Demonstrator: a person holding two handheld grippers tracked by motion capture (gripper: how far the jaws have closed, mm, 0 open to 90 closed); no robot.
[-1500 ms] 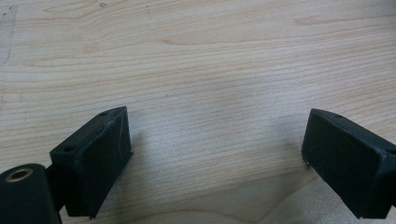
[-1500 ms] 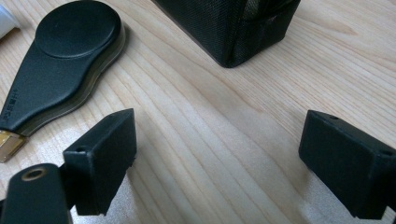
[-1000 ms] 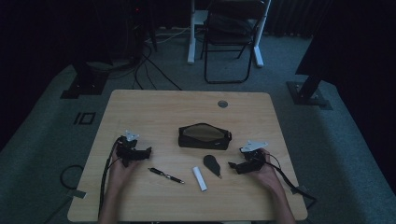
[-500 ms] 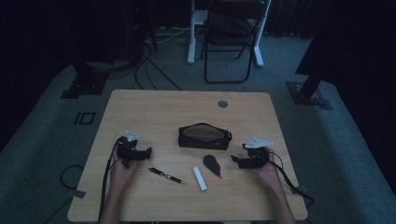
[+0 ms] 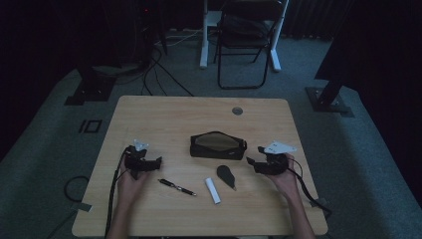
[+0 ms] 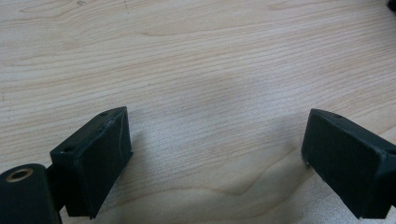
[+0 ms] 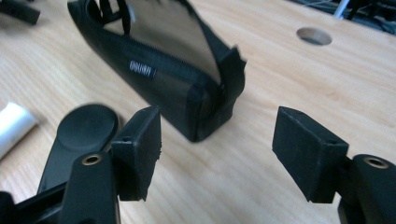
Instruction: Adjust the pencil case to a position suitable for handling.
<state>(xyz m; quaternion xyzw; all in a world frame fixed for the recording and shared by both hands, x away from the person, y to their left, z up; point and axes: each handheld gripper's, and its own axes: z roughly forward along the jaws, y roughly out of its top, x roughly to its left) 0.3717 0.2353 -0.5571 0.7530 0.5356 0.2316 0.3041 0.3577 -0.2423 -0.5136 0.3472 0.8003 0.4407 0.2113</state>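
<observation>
Both claws [image 5: 158,162] [image 5: 253,161] low, pointing inward.

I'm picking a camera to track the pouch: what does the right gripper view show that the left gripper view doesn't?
Right gripper view: black zip pouch, black paddle-shaped tool, white stick, table's round hole. Left gripper view: a dark scrap at its top corner, too small to tell. Both: wooden table and open jaws with nothing between; those of the right hand-held gripper have just been closing.
</observation>
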